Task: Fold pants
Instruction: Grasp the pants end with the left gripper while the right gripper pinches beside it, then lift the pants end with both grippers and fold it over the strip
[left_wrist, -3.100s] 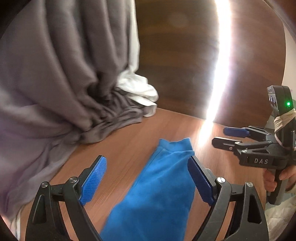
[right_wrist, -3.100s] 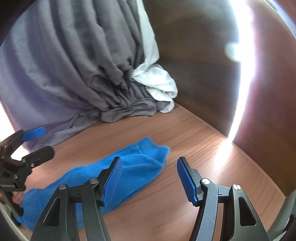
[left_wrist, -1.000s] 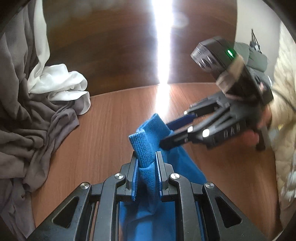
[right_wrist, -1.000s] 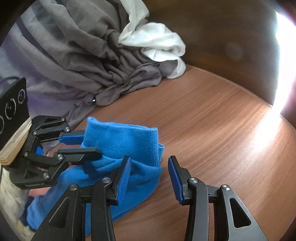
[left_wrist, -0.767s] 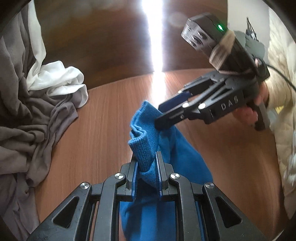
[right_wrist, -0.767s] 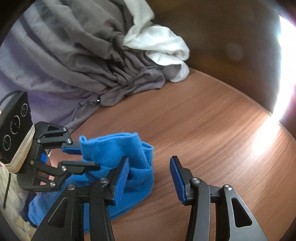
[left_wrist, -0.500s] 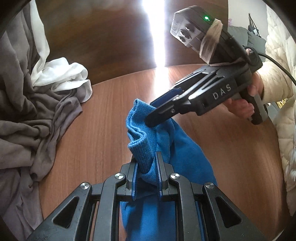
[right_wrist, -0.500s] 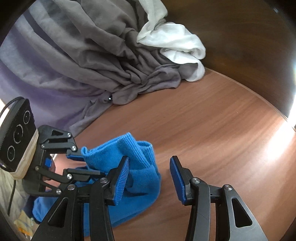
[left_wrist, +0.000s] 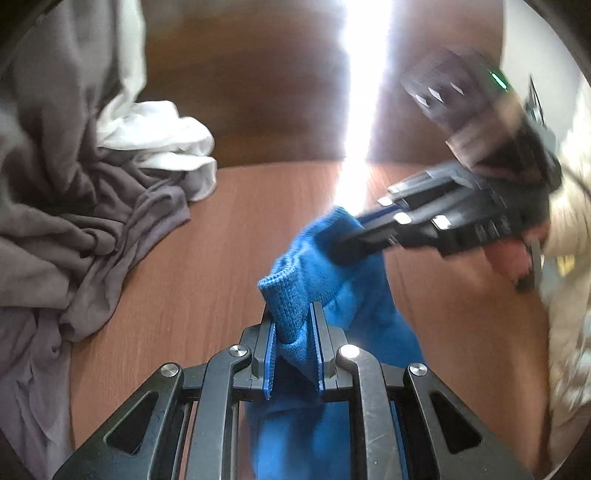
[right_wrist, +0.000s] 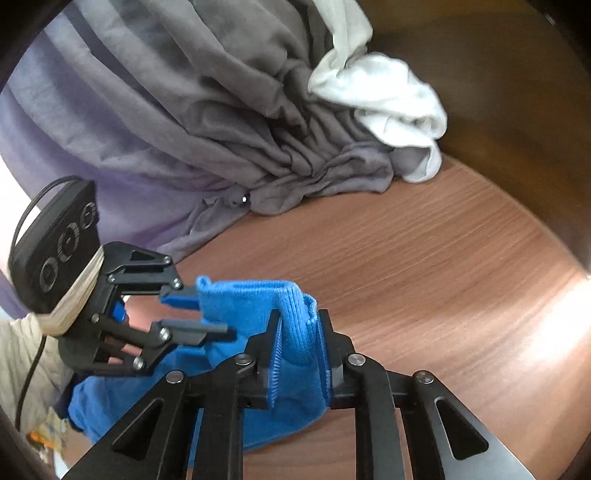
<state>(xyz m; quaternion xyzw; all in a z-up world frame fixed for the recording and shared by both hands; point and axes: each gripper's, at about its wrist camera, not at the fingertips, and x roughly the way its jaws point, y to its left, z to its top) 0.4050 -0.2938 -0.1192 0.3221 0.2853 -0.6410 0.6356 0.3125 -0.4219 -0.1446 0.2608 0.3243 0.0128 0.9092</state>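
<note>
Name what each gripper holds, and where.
Both grip the blue pants at the ribbed hem: left gripper at one corner, right gripper at the other.

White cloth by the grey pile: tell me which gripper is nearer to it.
Right, by a small margin. The right gripper and left gripper both grip the blue pants, well short of the white cloth.

A wood-grain desk is shown. A heap of grey cloth and a white cloth are piled at its far edge. Blue pants are partly rested on it.
</note>
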